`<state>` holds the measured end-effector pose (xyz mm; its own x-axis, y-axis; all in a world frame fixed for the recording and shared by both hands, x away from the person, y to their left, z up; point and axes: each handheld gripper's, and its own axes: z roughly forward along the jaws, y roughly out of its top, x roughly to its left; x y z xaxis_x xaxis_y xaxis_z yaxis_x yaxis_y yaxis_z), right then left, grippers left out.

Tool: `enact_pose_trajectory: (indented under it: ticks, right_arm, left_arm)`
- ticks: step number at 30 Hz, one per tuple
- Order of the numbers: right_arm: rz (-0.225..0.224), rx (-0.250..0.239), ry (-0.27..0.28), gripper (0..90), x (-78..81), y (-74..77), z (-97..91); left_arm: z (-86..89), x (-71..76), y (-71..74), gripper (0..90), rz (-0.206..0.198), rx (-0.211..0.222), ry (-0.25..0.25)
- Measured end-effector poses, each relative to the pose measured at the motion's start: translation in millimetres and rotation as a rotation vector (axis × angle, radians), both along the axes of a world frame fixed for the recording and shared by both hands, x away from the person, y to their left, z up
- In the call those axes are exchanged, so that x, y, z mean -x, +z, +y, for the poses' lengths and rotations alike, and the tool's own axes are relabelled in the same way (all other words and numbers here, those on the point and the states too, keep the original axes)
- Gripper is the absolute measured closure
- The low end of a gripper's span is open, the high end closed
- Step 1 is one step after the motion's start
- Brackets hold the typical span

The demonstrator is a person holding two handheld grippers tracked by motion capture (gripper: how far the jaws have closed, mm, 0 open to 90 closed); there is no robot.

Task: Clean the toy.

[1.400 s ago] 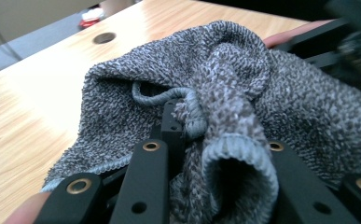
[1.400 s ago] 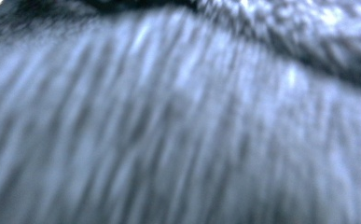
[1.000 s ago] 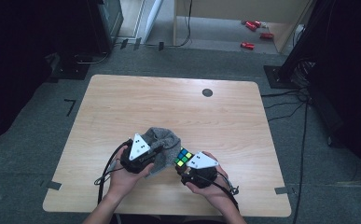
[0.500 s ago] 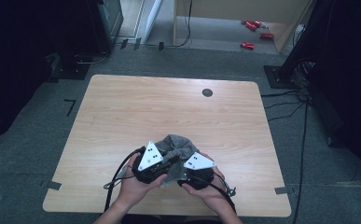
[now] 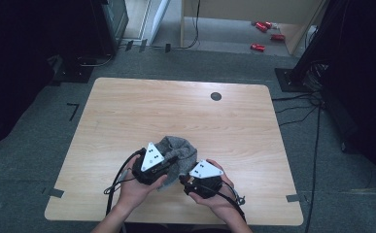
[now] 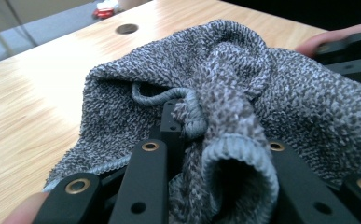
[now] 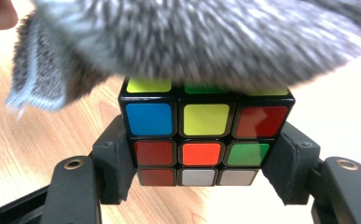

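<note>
Item: grey knitted cloth. Speckled grey terry weave with a hemmed edge. Location: near edge of the worktop, bunched in a heap between the two grippers. In the left gripper view the cloth rises in folds directly ahead of the jaws, with a rolled hem and a loop of edging gathered between them. In the right gripper view the cloth hangs blurred across the top of the frame, draped over the upper face of the cube.

Item: puzzle cube. Three-by-three, black body, coloured stickers. Visible face, by rows: blue, yellow, red; red, orange, green; red, white, white. Yellow and green stickers show on the upper face under the cloth's edge. Position: held above the worktop, squarely between the right gripper's jaws.

Item: left gripper. Held in the person's left hand, grey three-cornered plate on top, cable trailing toward the near edge. Jaws closed, pinching a fold of the cloth.

Item: right gripper. Held in the person's right hand, just beside the left gripper, plate on top. Jaws clamped on the cube, pads pressing its two opposite sides.

Item: worktop. Light wood grain, rounded corners, a dark round grommet near the far edge. Stands on grey carpet.
</note>
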<state>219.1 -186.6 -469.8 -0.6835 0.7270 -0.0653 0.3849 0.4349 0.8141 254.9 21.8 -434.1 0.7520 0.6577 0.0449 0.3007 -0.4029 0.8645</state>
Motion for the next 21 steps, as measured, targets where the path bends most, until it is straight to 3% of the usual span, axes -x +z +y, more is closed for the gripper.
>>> enact_pose_trajectory:
  ticks: [4,6,9,14,17,20,21]
  right_arm:
    - [-0.003,-0.013,-0.007,34.5,0.1,1.7,-3.3]
    - [-0.001,-0.017,-0.012,34.5,-0.7,1.5,-5.7]
    - [0.003,-0.016,-0.02,34.5,-1.8,0.6,-7.9]
    - [0.011,-0.012,-0.019,34.5,-1.6,-0.2,-6.1]
    - [0.006,-0.002,-0.013,34.5,-0.6,-1.3,-2.1]
    - [0.009,-0.008,-0.013,34.5,-0.5,-1.5,-1.0]
    - [0.005,-0.013,-0.012,34.5,0.2,-0.6,-0.1]
  left_arm:
    - [9.3,-5.3,0.7,74.5,0.004,0.001,0.037]
    - [18.9,-8.4,4.4,74.5,0.003,0.022,0.07]
    - [21.6,-7.4,8.3,74.5,0.001,0.049,0.073]
    - [9.6,3.6,16.6,74.5,0.021,0.121,-0.004]
    - [-7.8,18.8,24.0,74.4,-0.006,0.113,-0.067]
    - [-16.2,23.8,22.8,74.3,-0.005,0.098,-0.096]
    - [-23.9,26.2,17.5,74.2,-0.005,0.075,-0.118]
